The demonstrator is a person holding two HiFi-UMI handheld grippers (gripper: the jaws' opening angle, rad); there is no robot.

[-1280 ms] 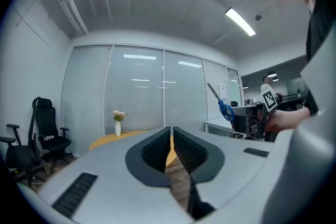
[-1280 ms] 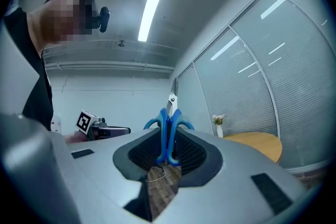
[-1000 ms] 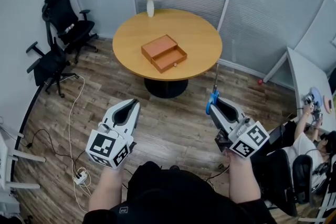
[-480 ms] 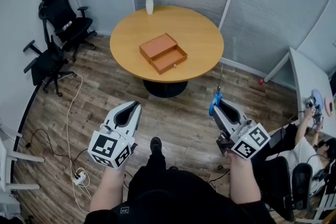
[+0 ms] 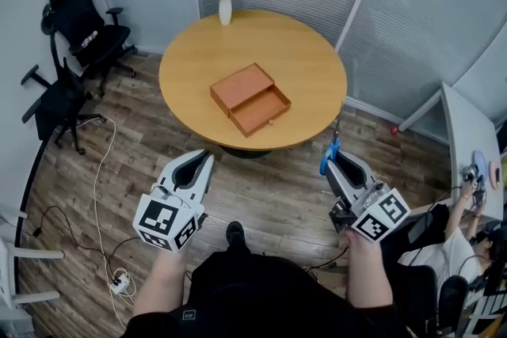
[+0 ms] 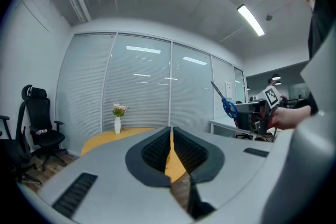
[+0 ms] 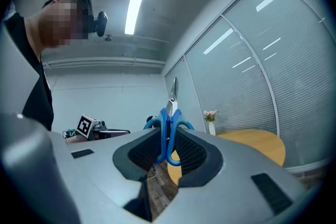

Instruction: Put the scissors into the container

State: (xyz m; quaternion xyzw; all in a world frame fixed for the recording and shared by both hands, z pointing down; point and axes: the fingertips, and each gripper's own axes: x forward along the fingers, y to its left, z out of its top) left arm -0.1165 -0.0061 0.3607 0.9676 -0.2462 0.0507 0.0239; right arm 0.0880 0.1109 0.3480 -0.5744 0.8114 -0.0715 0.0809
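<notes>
My right tongs (image 5: 336, 157) clamp the scissors (image 7: 169, 115) by their blue handles, likely stiff and light; left tongs (image 5: 203, 157) closed, empty.

Container (image 5: 249, 97) sits mid-surface (image 5: 301, 67), vase (image 5: 226, 9) behind it at the far edge. Two chairs (image 5: 83, 24) stand off to the left. In front of the surface, over the floor (image 5: 269, 194), left tongs (image 5: 202, 160) and right tongs (image 5: 339, 162) hang well apart, with scissors (image 5: 329, 153) between the right pair's jaws.
</notes>
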